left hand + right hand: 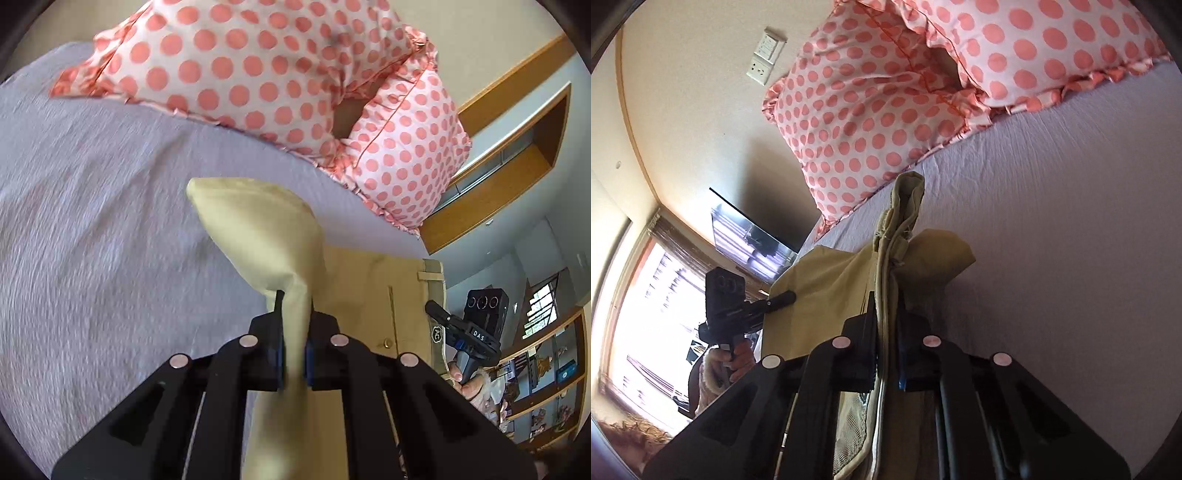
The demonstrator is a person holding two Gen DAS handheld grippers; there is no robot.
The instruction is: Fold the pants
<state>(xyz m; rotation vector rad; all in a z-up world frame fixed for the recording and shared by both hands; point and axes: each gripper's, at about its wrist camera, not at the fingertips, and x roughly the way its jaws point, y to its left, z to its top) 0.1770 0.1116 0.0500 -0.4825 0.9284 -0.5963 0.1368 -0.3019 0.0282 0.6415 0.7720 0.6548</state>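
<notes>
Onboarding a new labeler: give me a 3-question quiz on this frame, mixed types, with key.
1. True or false: the left tool is shut on the pants.
2. What does the right tool hold? A) pillow B) pants C) nothing
3. Fill in: the two spotted pillows lie on the ___.

Key: 1 true; 2 B, its fingers pinch bunched pants fabric; 3 bed.

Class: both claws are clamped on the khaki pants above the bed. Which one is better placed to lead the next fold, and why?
Probably the right claw. It pinches the bunched waistband of the khaki pants, with open lilac bedsheet ahead. The left claw holds only a thin fold.
</notes>
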